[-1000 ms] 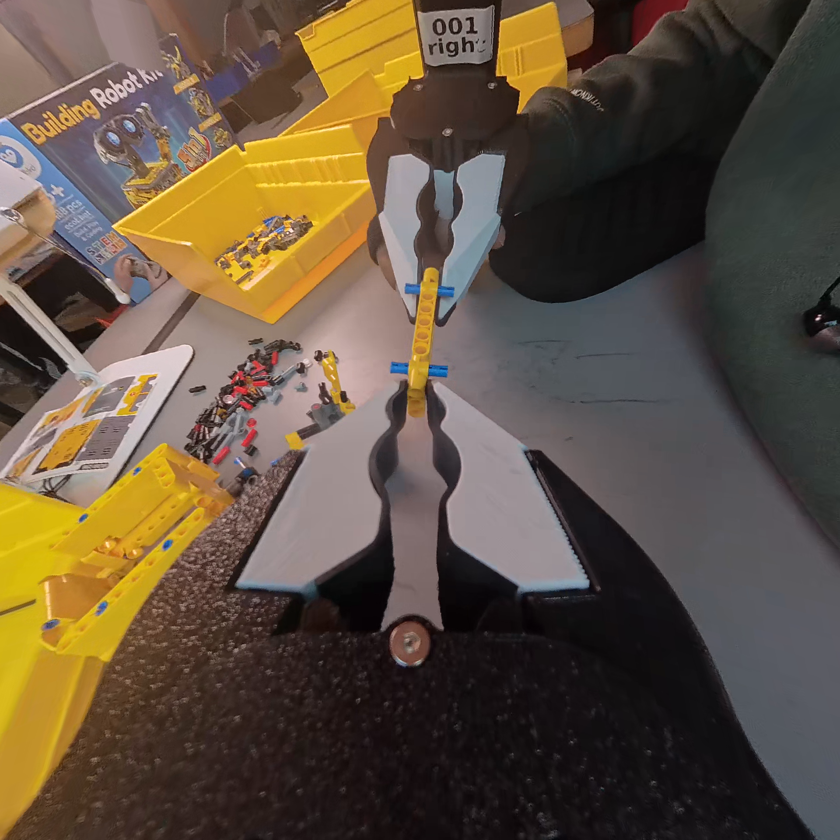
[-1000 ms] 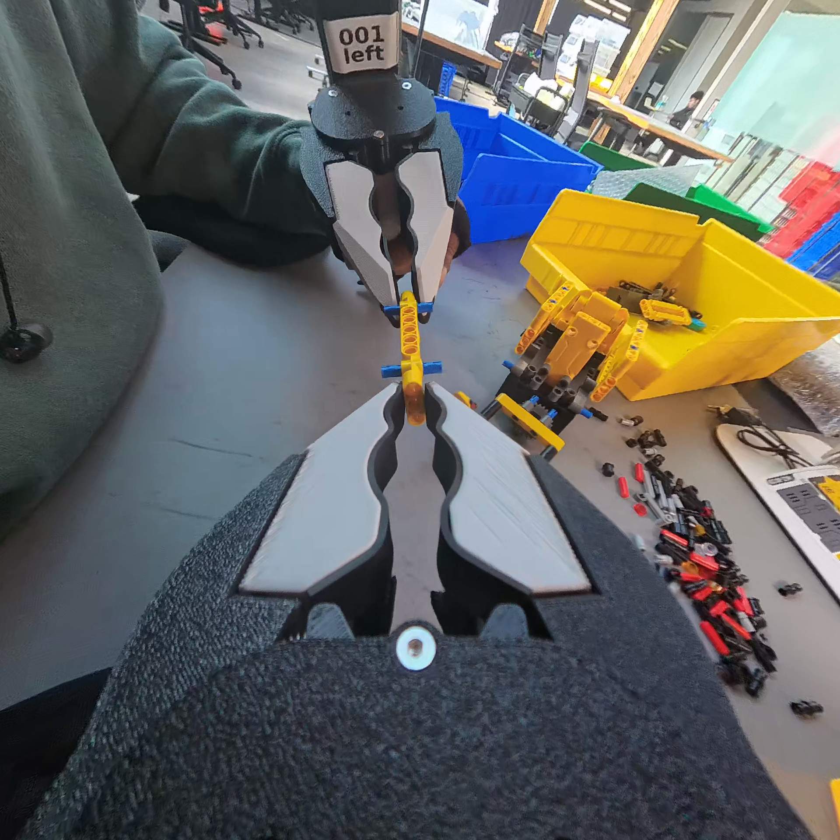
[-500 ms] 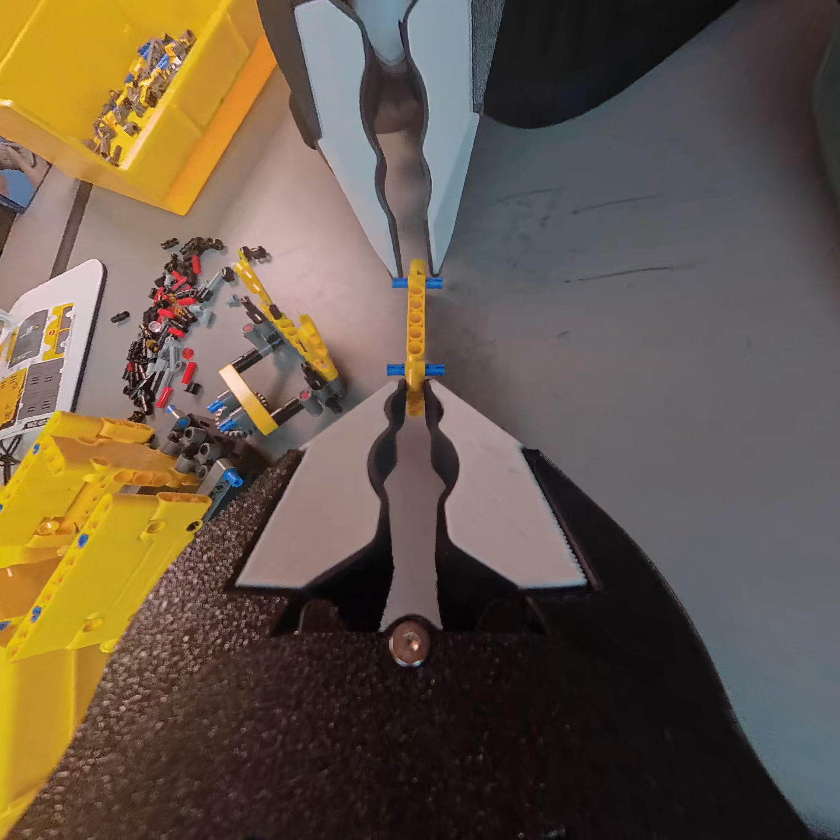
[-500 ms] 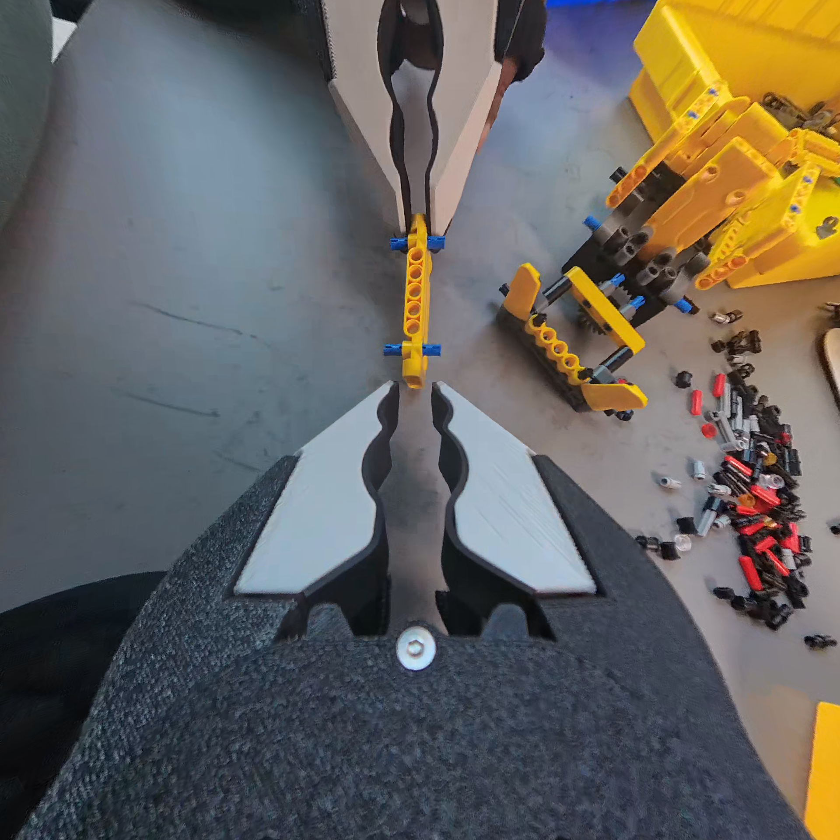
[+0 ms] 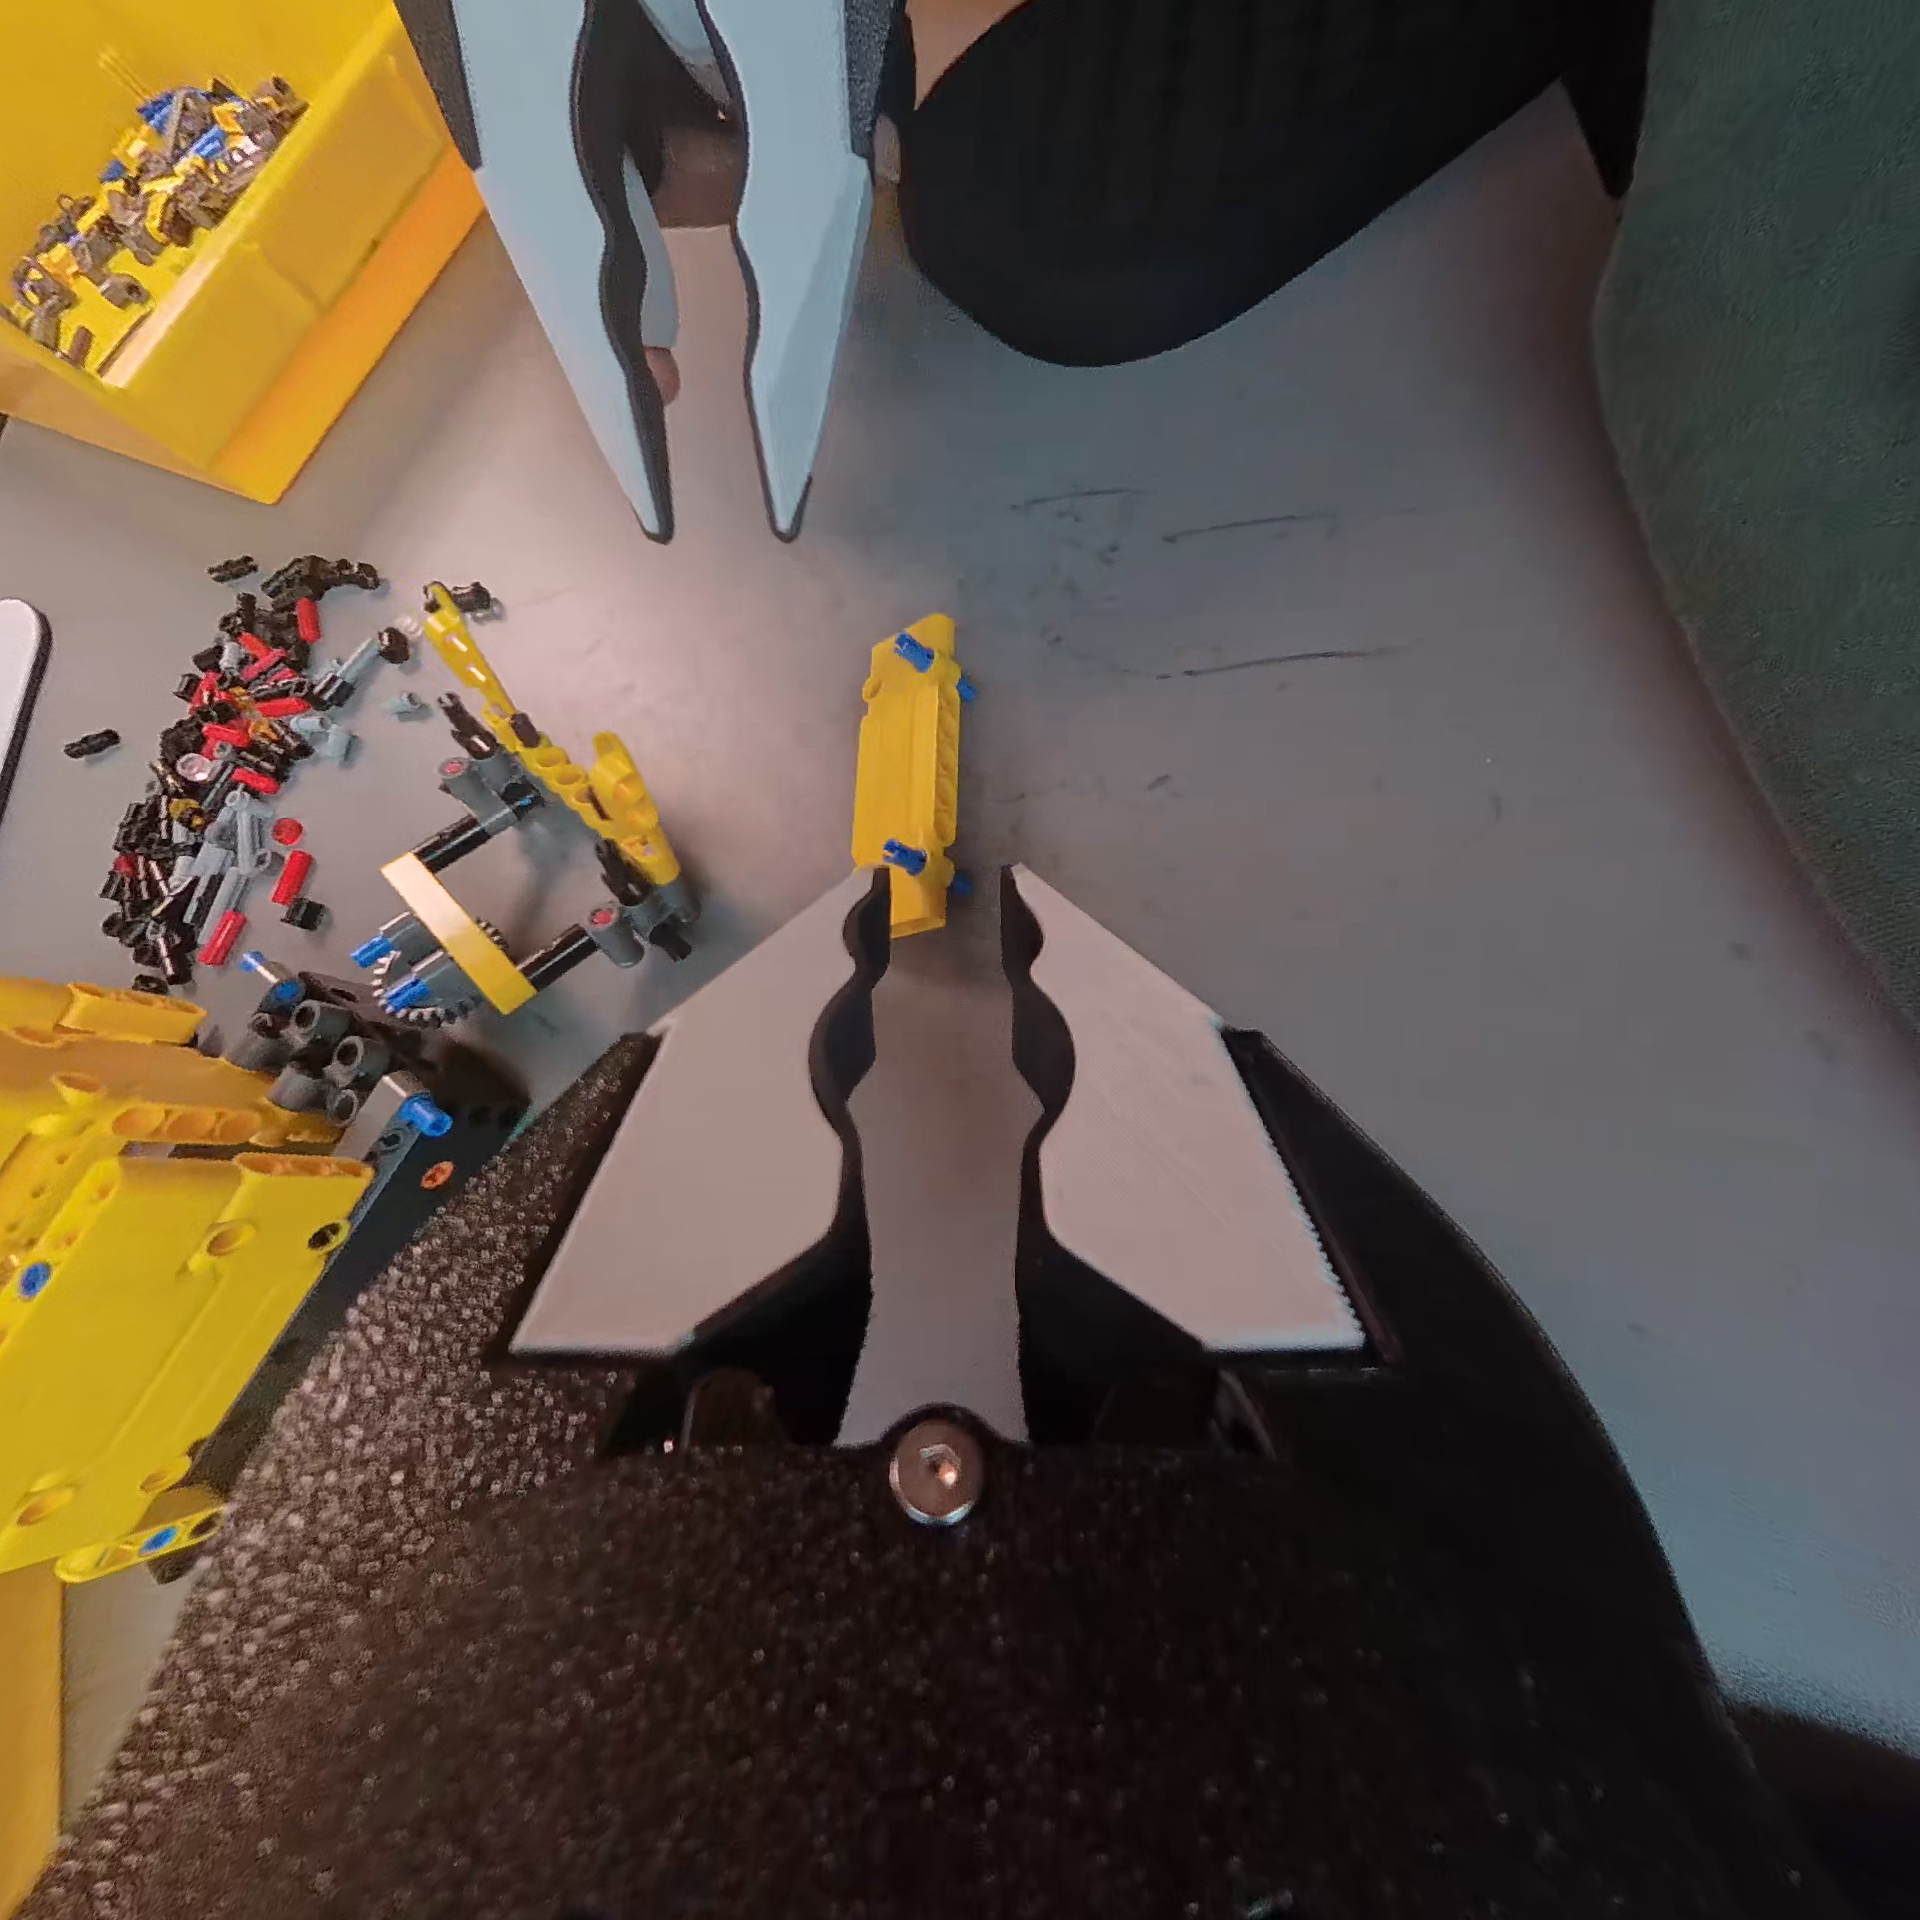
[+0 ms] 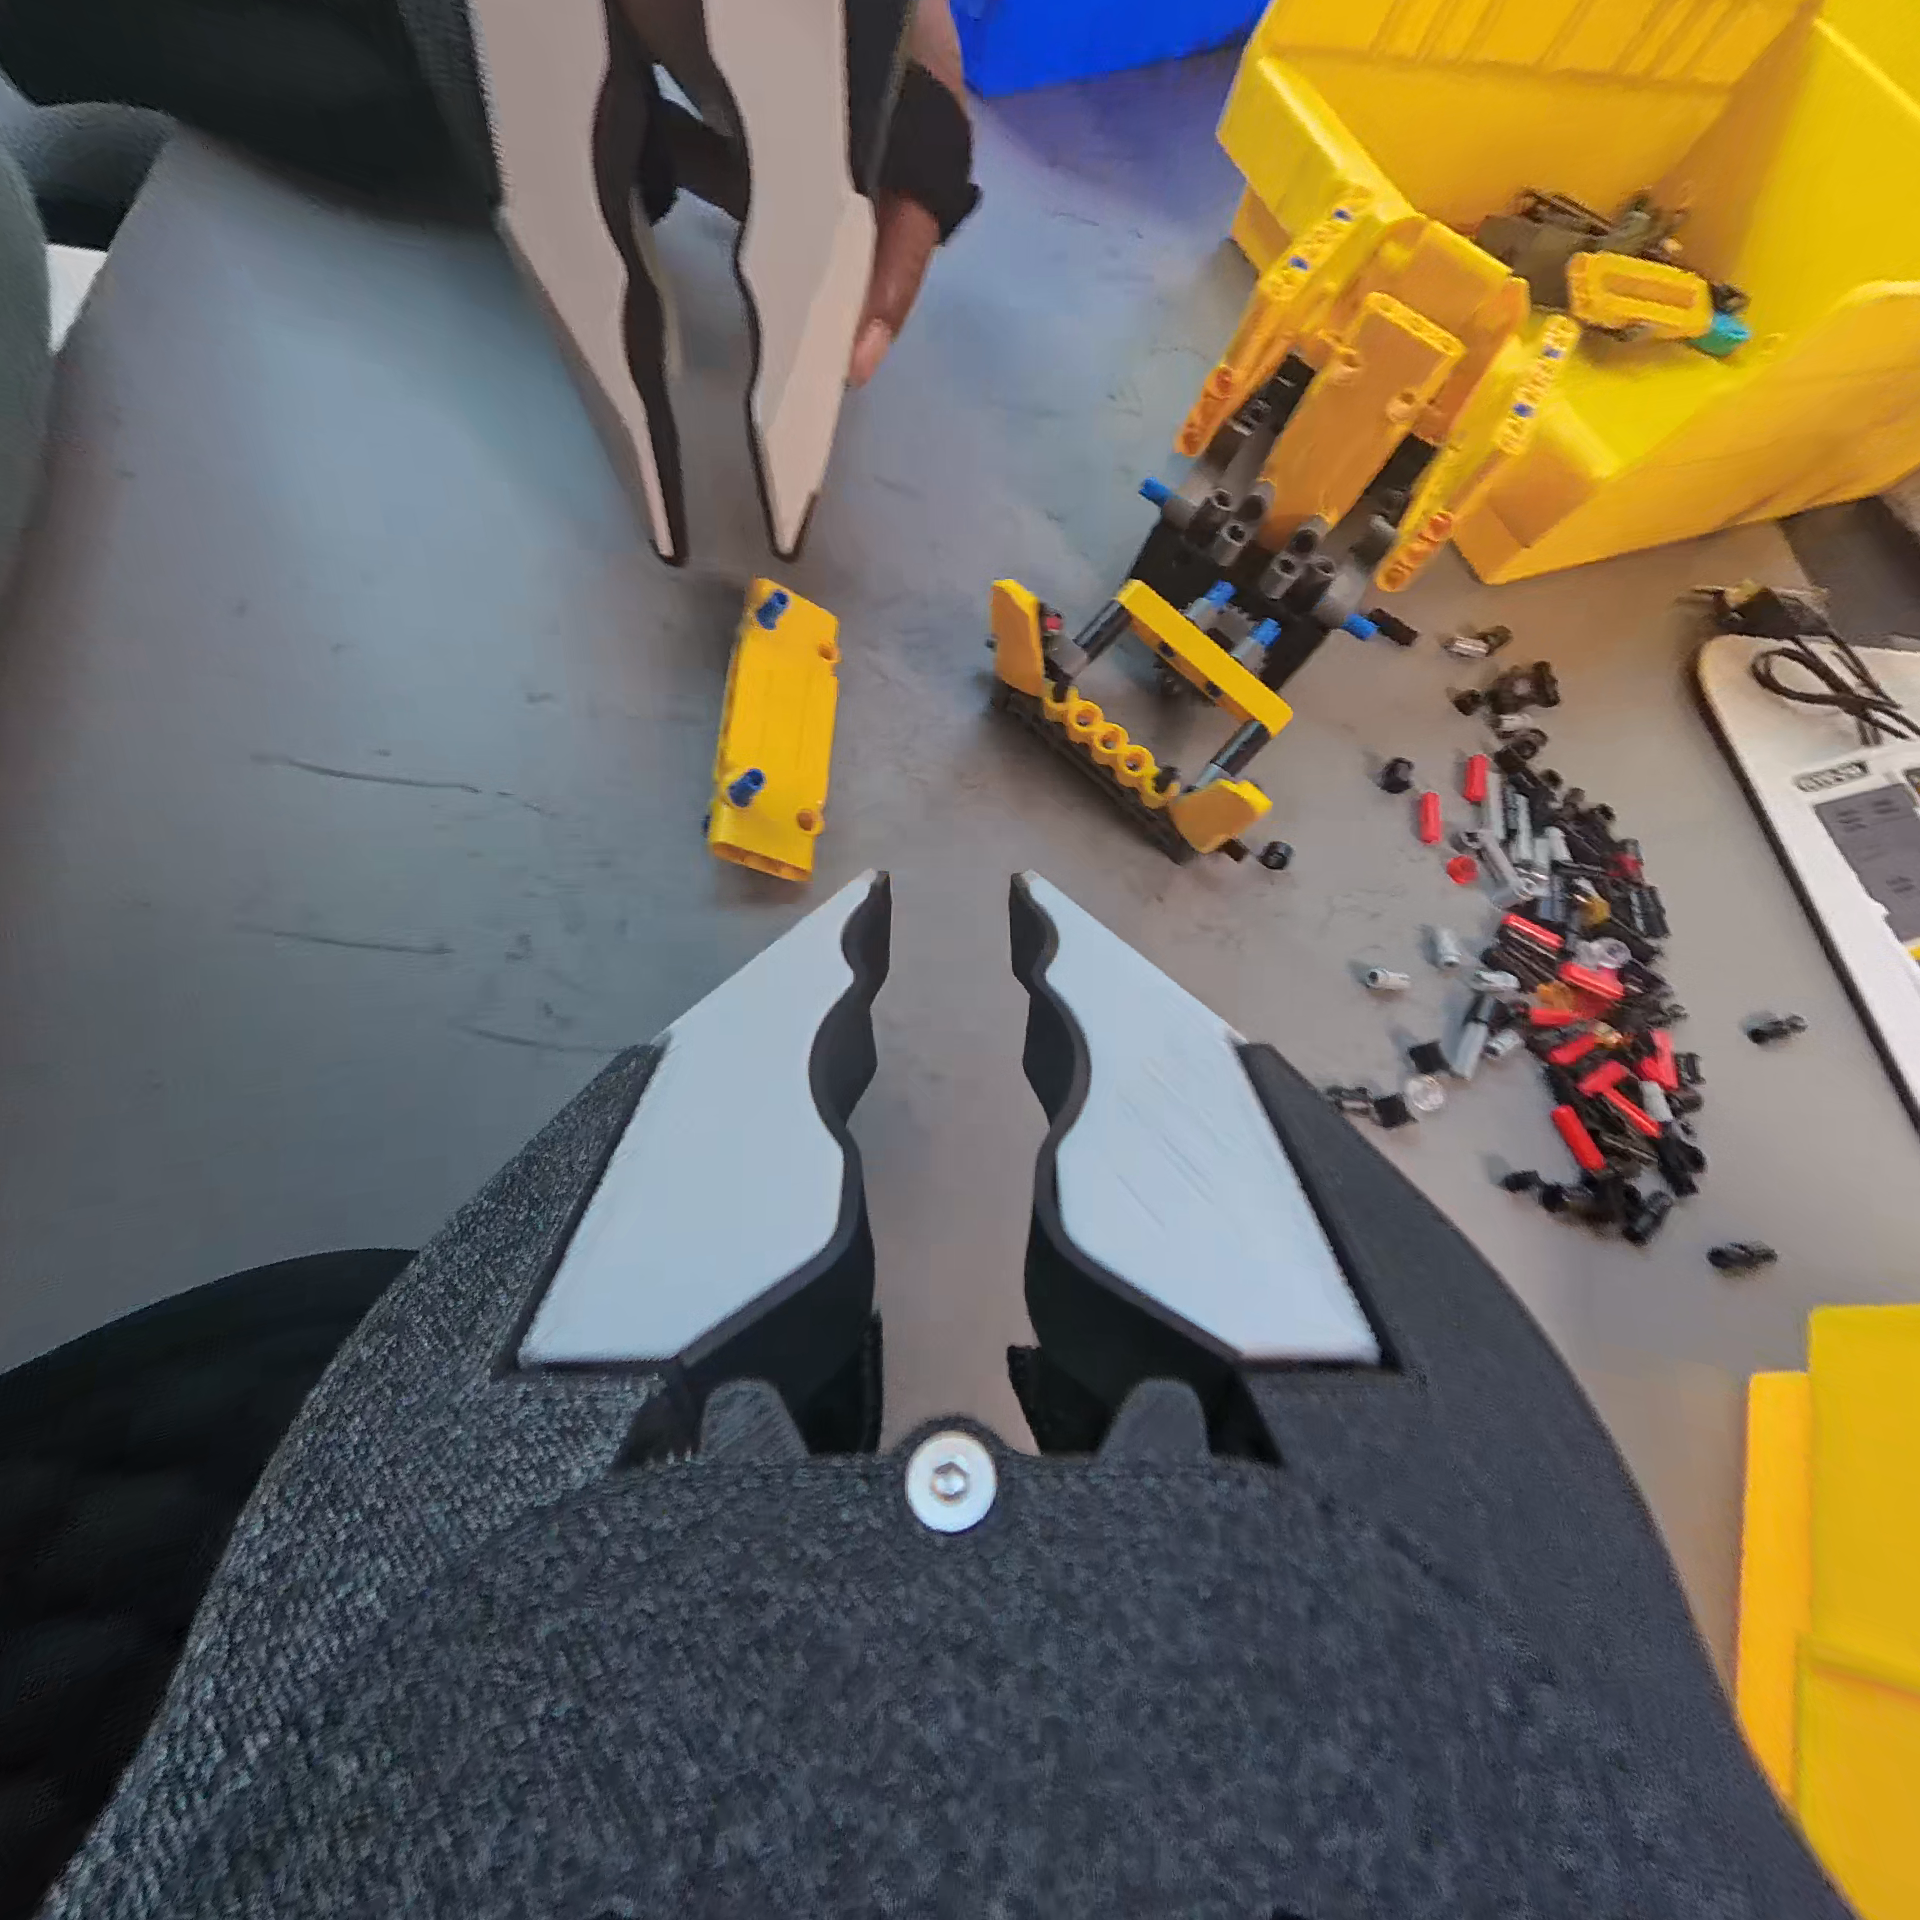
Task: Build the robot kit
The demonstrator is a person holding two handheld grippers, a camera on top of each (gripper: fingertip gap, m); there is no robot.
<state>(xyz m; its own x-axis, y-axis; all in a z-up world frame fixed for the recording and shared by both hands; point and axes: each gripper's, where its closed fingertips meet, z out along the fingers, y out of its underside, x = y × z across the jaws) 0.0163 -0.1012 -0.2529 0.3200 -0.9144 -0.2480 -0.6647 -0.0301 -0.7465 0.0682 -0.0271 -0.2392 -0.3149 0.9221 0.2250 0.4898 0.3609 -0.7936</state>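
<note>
Both tools parted, empty, over the yellow panel (image 6: 774, 734).
We risk nudging it: left tool (image 5: 943, 881) tip touches or overlaps it; right tool (image 6: 949, 883) just beside.

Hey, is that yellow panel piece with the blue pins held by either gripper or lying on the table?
Lying flat on the grey table: the yellow panel rests free, both grippers open.

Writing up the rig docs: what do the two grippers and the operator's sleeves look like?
Both match: the left gripper and right gripper have pale grey wedge fingers tapering to points, wavy black inner pads, a textured black body and a silver screw at the base. Sleeves: dark green with a black ribbed cuff.
</note>
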